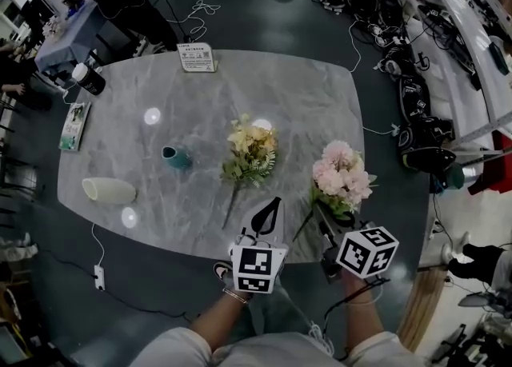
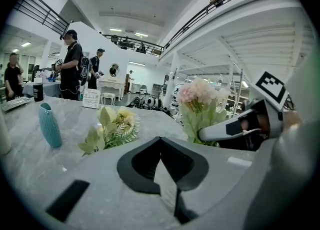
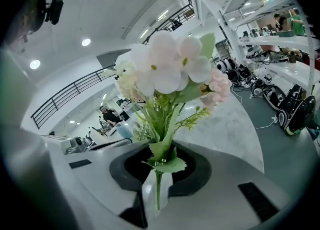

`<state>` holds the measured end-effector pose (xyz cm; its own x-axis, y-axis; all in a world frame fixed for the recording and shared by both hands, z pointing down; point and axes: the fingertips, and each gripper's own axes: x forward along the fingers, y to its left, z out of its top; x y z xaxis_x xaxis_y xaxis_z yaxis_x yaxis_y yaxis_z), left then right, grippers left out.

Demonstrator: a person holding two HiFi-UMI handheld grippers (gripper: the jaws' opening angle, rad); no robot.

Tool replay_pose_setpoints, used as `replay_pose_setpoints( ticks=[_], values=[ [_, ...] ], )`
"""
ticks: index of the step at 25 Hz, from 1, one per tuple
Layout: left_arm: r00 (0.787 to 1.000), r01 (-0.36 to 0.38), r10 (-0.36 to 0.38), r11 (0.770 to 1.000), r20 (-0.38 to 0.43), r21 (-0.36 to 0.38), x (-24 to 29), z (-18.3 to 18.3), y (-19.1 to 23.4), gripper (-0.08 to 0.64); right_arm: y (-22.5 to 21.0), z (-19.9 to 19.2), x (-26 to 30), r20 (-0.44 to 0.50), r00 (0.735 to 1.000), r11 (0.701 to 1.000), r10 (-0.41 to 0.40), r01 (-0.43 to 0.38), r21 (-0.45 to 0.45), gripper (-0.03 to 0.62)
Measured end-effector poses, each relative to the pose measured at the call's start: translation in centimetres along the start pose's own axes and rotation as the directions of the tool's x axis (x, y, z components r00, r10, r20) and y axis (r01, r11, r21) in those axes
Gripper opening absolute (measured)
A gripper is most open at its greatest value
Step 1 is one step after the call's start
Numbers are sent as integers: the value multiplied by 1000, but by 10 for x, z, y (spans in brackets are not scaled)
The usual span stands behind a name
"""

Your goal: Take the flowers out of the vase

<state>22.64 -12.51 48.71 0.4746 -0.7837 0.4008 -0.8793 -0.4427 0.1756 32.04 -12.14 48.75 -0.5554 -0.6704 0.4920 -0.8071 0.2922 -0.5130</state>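
Note:
A pink and white bouquet (image 1: 342, 175) hangs a little above the grey marble table (image 1: 272, 85) near its front right edge. My right gripper (image 1: 326, 215) is shut on its green stem (image 3: 159, 186), with the blossoms (image 3: 170, 68) standing up ahead of the jaws. The same bouquet (image 2: 200, 96) shows in the left gripper view. A yellow bouquet (image 1: 251, 149) lies flat in the middle of the table. A small teal vase (image 1: 176, 157) stands left of it. My left gripper (image 1: 266, 217) is shut and empty, near the front edge, just behind the yellow bouquet's stem.
A white vase (image 1: 108, 190) lies on its side at the left. A sign card (image 1: 197, 57), a dark bottle (image 1: 88, 79) and a booklet (image 1: 74, 125) sit along the far and left edges. A power strip (image 1: 98, 277) lies on the floor. People stand beyond the table.

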Motion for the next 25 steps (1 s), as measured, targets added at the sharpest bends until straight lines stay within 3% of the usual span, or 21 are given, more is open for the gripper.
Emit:
replay_pose_setpoints(
  ticks=[25],
  values=[
    [998,3,-4,1000,-67,-19,43,-38,9,9,-48,-17,61,-63,998,995,-4,10,99,63]
  ],
)
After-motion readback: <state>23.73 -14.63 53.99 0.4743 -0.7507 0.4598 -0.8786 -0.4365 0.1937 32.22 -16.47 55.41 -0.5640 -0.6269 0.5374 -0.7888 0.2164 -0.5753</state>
